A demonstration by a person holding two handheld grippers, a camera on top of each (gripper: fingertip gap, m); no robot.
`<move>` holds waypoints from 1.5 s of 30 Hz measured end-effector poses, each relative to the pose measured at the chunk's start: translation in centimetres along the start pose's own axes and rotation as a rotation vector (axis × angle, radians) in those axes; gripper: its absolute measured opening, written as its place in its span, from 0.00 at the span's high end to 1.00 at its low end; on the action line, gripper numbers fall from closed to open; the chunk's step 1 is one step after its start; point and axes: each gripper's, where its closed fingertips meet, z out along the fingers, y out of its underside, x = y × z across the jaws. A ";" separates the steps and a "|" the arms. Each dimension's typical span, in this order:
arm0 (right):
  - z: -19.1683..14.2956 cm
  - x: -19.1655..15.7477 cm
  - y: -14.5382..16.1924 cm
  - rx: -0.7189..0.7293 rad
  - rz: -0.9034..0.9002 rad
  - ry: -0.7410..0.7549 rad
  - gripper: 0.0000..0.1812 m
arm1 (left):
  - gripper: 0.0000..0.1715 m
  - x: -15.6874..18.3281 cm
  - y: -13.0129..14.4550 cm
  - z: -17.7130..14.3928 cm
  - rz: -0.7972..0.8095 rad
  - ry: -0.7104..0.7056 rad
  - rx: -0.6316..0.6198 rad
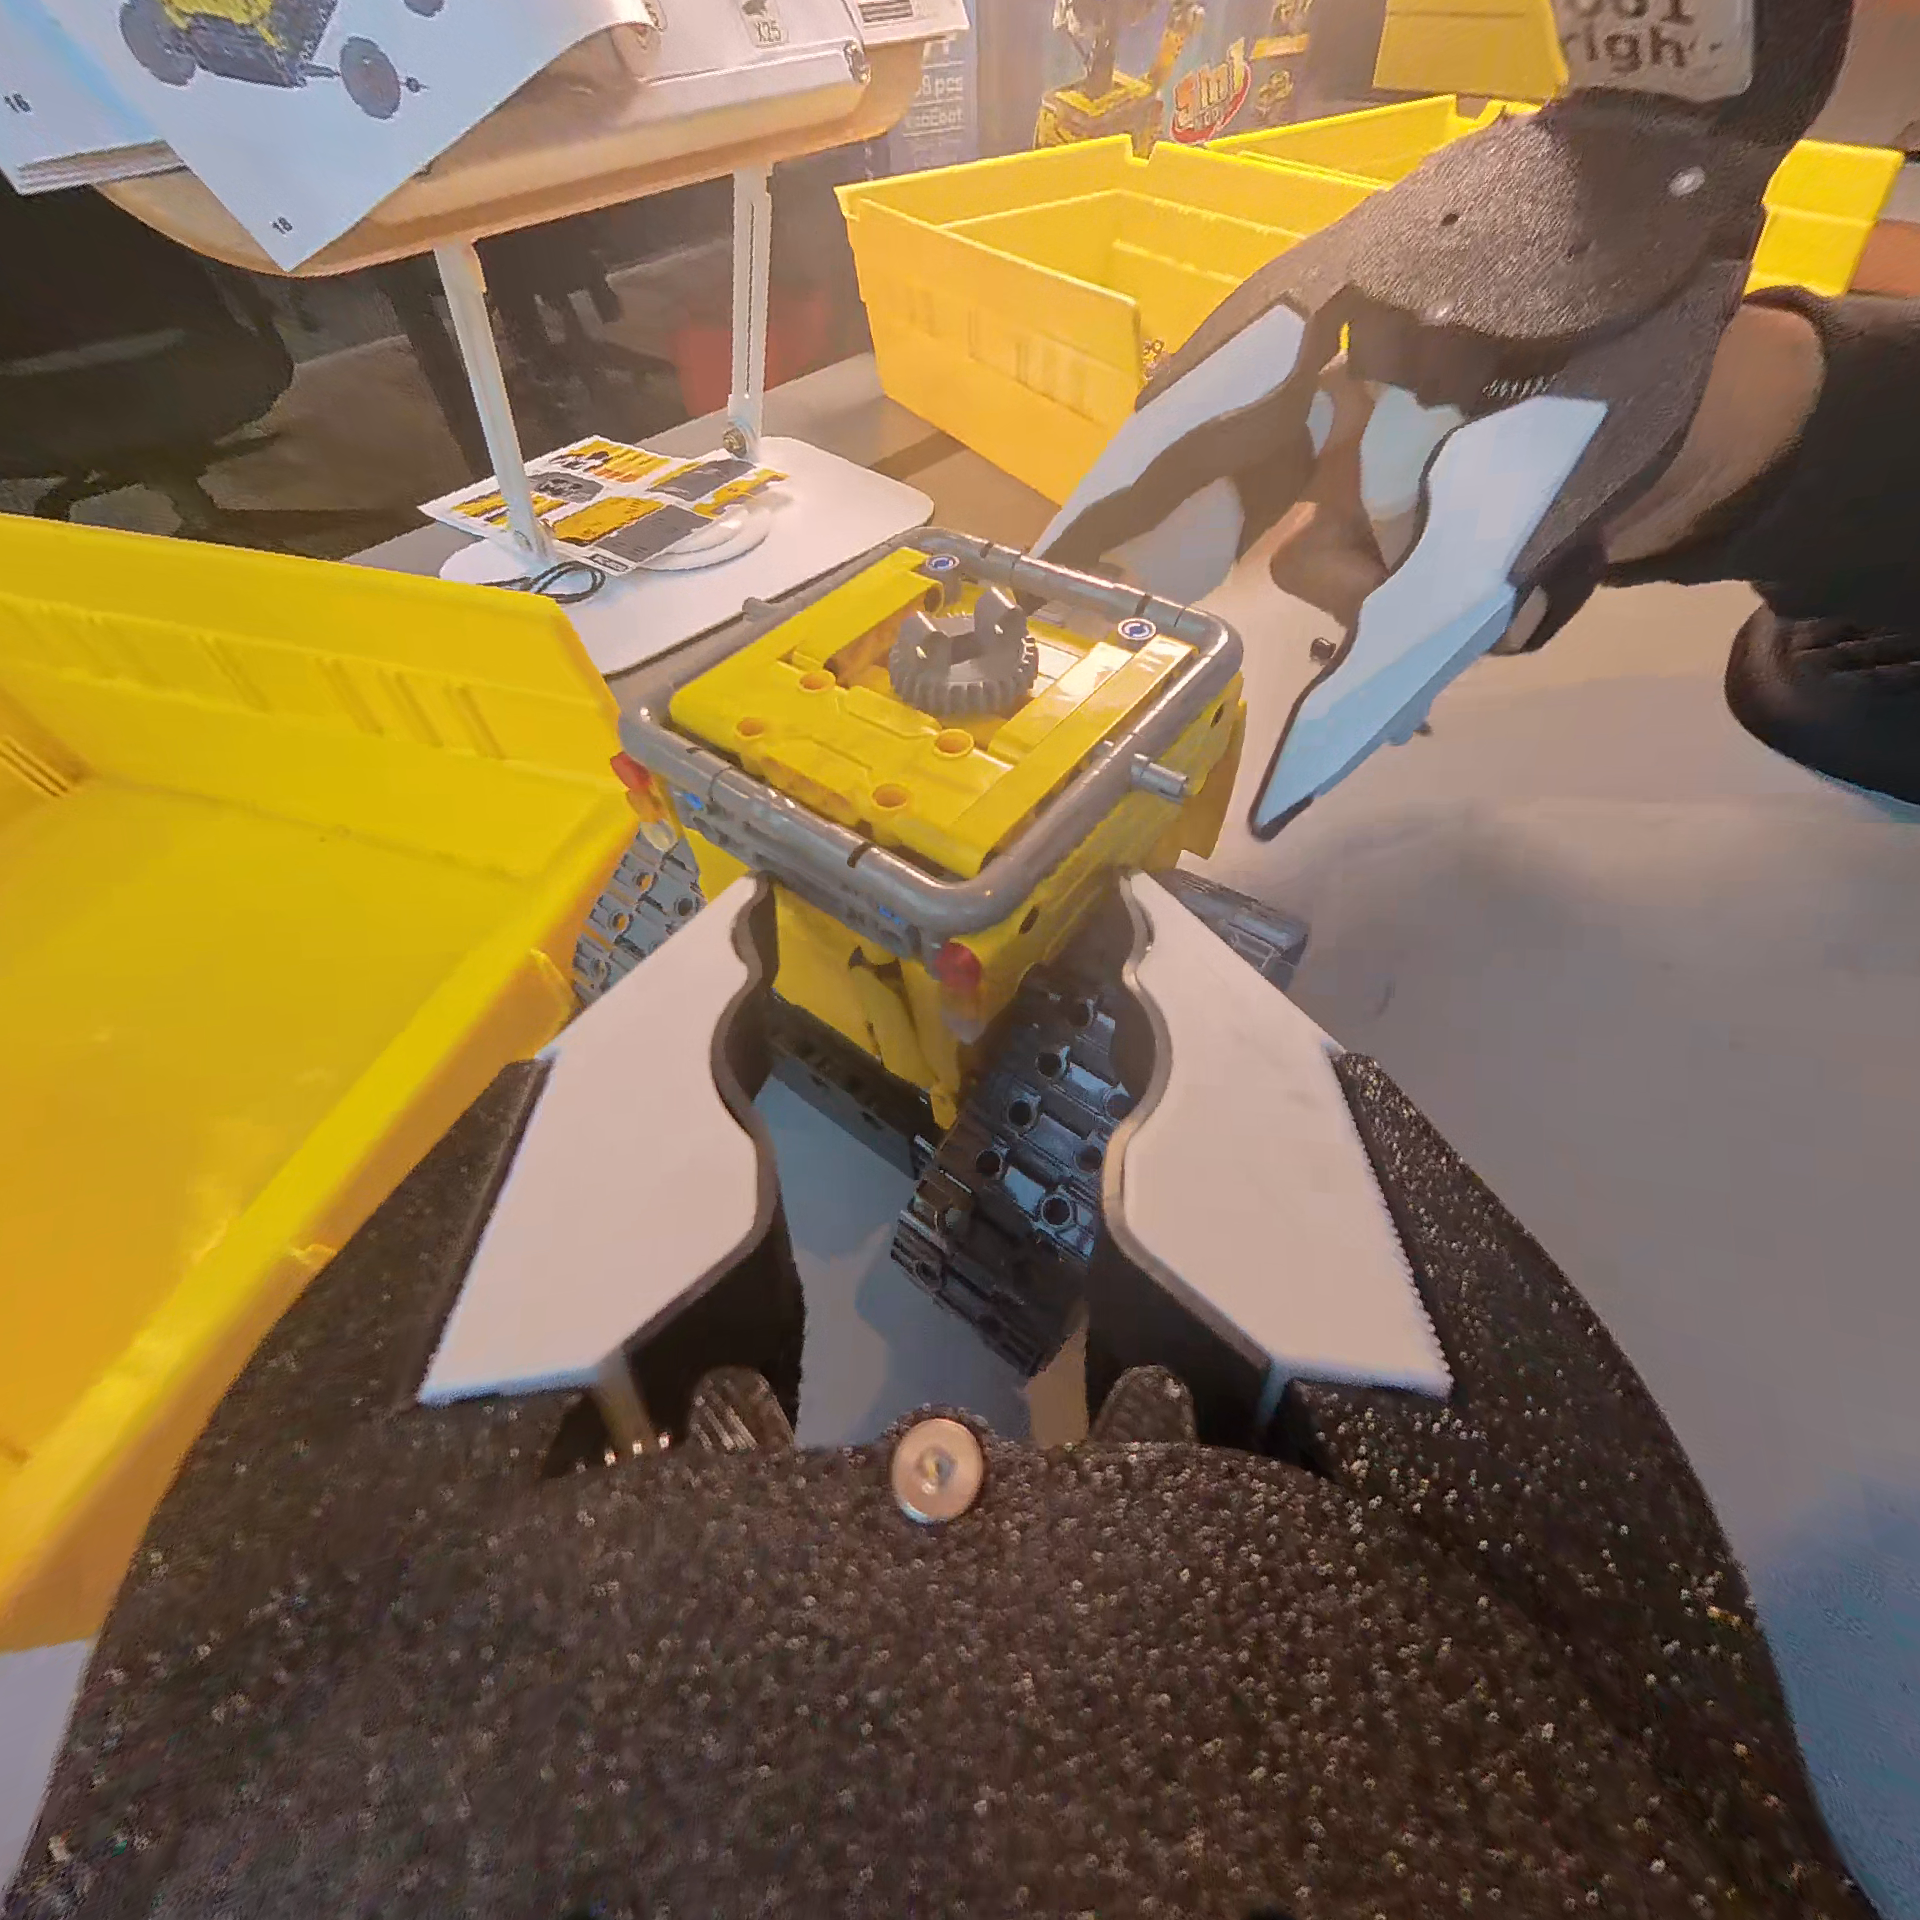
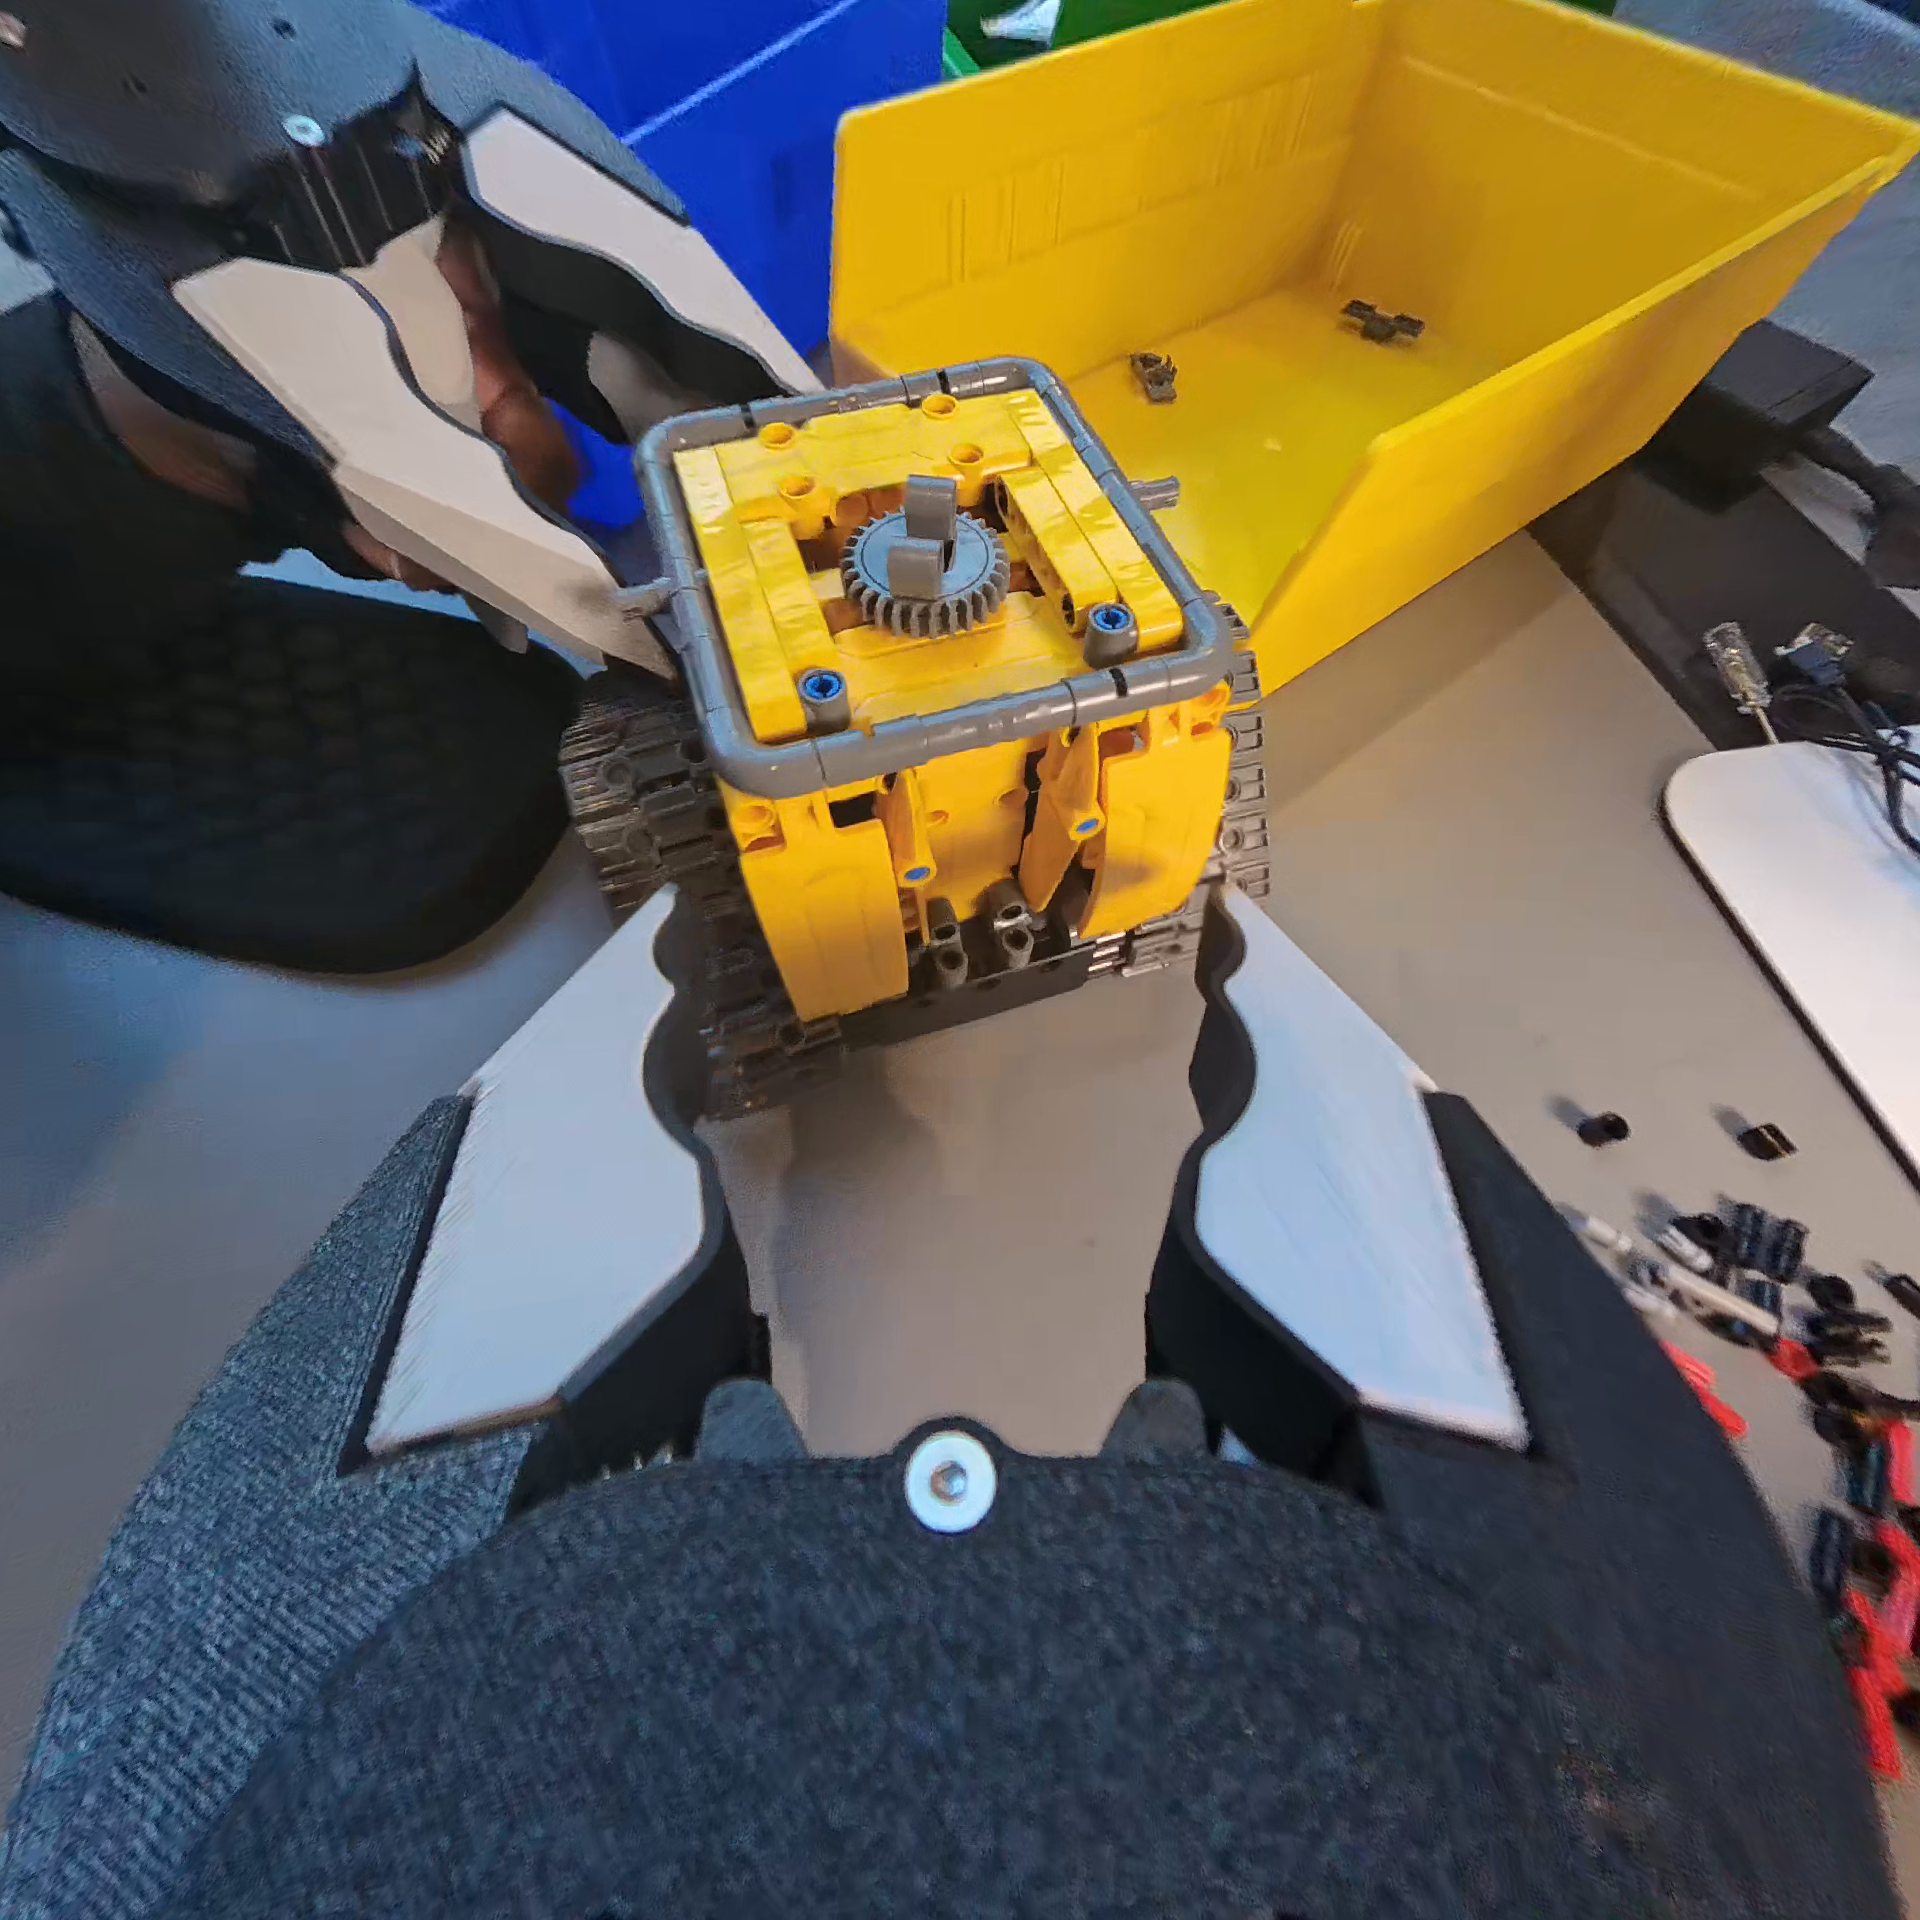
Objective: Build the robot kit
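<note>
Yellow brick model (image 1: pixel 935 748) between parted tools

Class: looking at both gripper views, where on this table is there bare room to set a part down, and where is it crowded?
Bare grey table lies between the right gripper and the yellow tracked model. The yellow bin floor holds only two small parts. The loose black and red pieces crowd the right edge.

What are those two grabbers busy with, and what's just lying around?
Busy with: left gripper and right gripper, both open, at the yellow tracked brick model.
Lying around: yellow bin, blue bin, loose small parts, instruction sheets on a stand, sticker sheet.
</note>
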 end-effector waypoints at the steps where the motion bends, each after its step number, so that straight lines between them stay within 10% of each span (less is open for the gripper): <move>1: -1.0 -0.1 -0.1 0.013 0.009 0.001 0.47 | 0.62 0.1 -0.1 -0.2 -0.001 -0.002 0.005; 8: -11.8 1.1 2.3 0.108 0.052 0.176 0.50 | 0.61 0.9 -4.1 -4.1 -0.010 -0.134 0.249; 15: -19.4 2.8 12.3 -0.031 0.205 0.380 0.66 | 0.61 6.9 -5.7 -4.0 -0.087 -0.075 0.373; 28: -16.4 2.3 17.9 -0.337 0.125 0.081 0.83 | 0.63 13.6 -3.3 4.8 -0.073 0.024 0.153; 45: -18.1 1.8 18.3 -0.374 0.087 0.089 0.96 | 0.66 15.0 -2.6 5.7 -0.096 0.186 0.142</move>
